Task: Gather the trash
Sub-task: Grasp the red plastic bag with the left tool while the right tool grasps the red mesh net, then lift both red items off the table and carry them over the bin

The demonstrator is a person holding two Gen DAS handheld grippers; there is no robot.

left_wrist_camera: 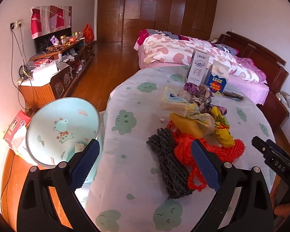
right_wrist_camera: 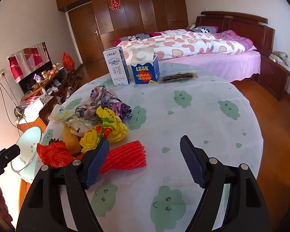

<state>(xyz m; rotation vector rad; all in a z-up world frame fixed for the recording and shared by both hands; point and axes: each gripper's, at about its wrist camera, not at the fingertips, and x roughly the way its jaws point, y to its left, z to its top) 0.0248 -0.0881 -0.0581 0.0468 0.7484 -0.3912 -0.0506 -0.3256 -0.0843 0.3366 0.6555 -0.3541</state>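
1. A round bench (right_wrist_camera: 212, 104) covered with a pale cloth printed with green cloud faces fills both views.
2. The trash lies in a heap on the bench's left part: a crumpled red plastic bag (left_wrist_camera: 183, 148), a dark grey bundle of twisted cord (left_wrist_camera: 168, 158), a yellow block (left_wrist_camera: 187, 124) inside a clear bag, a yellow printed wrapper (right_wrist_camera: 106, 129), a red foam fruit net (right_wrist_camera: 125, 154) and purple crumpled paper (right_wrist_camera: 110, 100).
3. A pale blue waste bin (left_wrist_camera: 54, 127) with a cartoon bear stands just beside the bench's left edge, a scrap inside it.
4. A white milk carton (right_wrist_camera: 118, 67) and a blue capped carton (right_wrist_camera: 145, 67) stand upright at the far edge.
5. The left tongs (left_wrist_camera: 145, 156) are spread wide above the cord and red bag, pinching nothing.
6. The right tongs (right_wrist_camera: 145, 154) are spread over the foam net's end and bare cloth, empty.
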